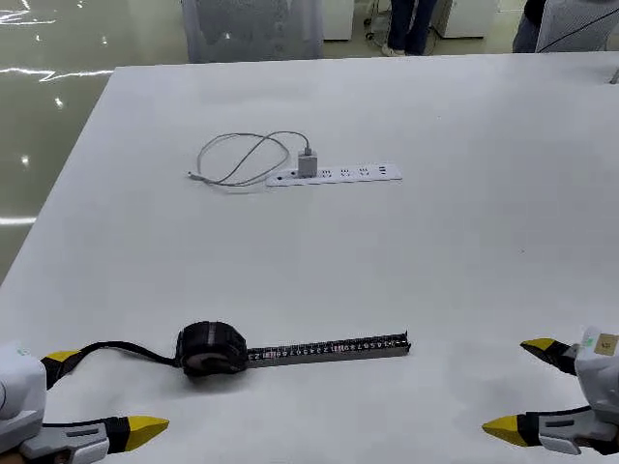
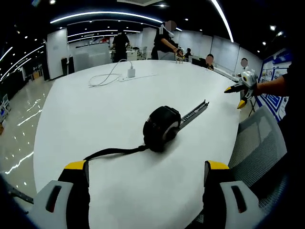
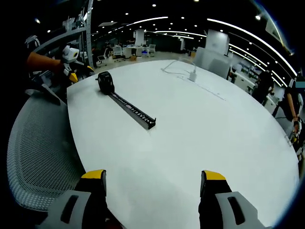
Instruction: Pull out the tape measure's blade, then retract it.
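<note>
A black tape measure lies on the white table near the front edge, with its blade drawn out to the right and a black wrist strap trailing left. My left gripper stands open at the bottom left, just left of the strap, holding nothing. In the left gripper view the tape measure sits ahead of the open jaws. At the bottom right my right gripper is open and apart from the blade tip. The right gripper view has the blade and case ahead to the left.
A white power strip with a charger and a coiled white cable lies at mid table. A grey mesh chair stands by the table's near edge. People stand beyond the far edge.
</note>
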The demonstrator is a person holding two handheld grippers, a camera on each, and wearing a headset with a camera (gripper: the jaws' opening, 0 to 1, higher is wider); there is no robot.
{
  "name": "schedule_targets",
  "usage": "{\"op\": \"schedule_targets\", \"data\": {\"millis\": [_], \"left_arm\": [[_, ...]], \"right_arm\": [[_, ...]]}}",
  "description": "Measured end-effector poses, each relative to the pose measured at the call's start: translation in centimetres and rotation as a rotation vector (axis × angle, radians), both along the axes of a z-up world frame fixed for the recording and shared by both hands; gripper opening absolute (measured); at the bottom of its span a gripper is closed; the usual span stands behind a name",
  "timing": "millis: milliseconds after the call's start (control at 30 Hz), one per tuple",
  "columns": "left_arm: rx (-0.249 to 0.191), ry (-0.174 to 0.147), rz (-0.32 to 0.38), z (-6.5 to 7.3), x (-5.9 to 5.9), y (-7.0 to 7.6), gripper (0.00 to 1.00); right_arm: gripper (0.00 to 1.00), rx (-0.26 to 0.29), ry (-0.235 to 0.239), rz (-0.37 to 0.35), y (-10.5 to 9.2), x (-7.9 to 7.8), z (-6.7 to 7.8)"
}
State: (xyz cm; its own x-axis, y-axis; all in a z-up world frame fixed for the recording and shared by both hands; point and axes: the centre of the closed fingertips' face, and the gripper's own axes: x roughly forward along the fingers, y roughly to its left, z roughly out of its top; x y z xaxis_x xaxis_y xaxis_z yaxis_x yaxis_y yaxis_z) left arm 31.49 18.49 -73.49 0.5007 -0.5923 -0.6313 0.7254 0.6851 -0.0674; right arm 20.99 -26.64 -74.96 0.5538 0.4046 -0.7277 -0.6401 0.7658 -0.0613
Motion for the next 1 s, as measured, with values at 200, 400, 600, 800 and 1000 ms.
{"op": "schedule_targets", "data": {"millis": [200, 400, 600, 800, 1000], "left_arm": [[0.010, -0.022, -0.013, 0.4, -0.5, 0.4, 0.99], [0.013, -0.025, -0.001, 0.6, -0.9, 1.2, 0.99], [0.022, -0.022, 0.005, 0.6, -1.2, 1.6, 0.99], [0.019, -0.023, 0.006, 0.7, -1.6, 1.4, 0.99], [0.055, -0.025, 0.008, 0.3, -1.4, 1.7, 0.99]], "right_arm": [[0.91, 0.024, -0.016, -0.039, -1.0, -0.9, 0.6], [0.99, 0.028, -0.013, -0.029, -1.0, -1.6, 0.5], [0.99, 0.032, -0.018, -0.030, -1.0, -1.7, 1.1], [0.99, 0.001, -0.010, -0.003, -1.3, -1.8, 1.3], [0.99, -0.007, -0.010, 0.001, -1.8, -1.7, 1.7]]}}
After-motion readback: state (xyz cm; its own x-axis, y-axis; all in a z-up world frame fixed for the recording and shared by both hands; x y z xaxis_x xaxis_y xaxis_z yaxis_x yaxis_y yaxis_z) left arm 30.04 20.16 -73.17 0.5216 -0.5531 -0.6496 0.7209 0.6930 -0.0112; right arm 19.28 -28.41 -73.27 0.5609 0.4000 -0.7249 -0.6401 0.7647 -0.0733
